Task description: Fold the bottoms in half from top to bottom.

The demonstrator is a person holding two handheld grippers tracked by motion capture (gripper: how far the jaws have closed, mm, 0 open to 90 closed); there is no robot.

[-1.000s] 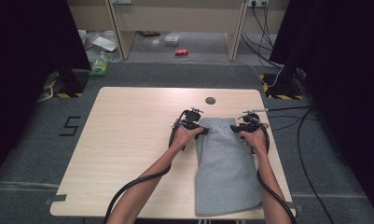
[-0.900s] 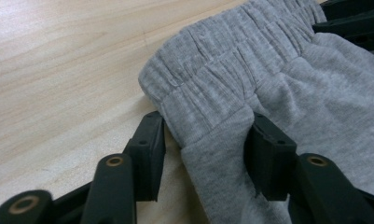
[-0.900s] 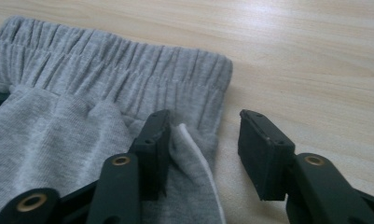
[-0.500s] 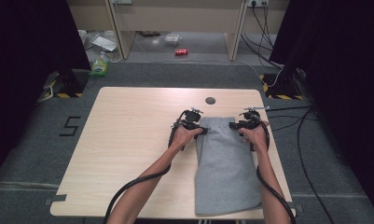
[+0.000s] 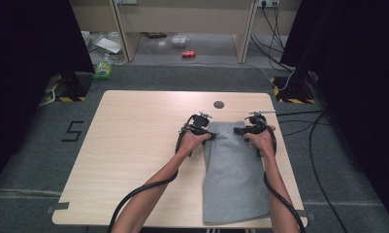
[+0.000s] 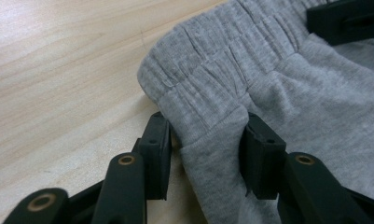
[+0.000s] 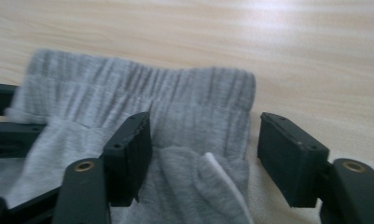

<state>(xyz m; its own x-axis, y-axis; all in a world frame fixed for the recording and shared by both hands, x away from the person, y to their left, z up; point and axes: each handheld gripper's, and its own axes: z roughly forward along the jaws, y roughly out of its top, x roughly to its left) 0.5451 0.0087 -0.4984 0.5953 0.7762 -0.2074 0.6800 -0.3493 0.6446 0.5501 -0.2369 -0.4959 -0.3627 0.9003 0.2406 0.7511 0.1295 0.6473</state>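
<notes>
Two grippers at the top of grey pants

High view: the pants (image 5: 233, 170) lie at the lower right of the table (image 5: 134, 145), and the left gripper (image 5: 200, 127) and right gripper (image 5: 252, 128) sit at the waistband corners. Left gripper view: its jaws stand apart around a soft, ribbed waistband fold; they should close evenly on both layers. Right gripper view: its jaws are spread wide, gripping nothing, over the other corner, near a white cord (image 7: 222, 179).

The shorts (image 5: 235, 170) lie on the tabletop (image 5: 134, 145) toward four o'clock; left tool (image 5: 205, 134) at their eleven o'clock corner, right tool (image 5: 243, 131) at one o'clock.
</notes>
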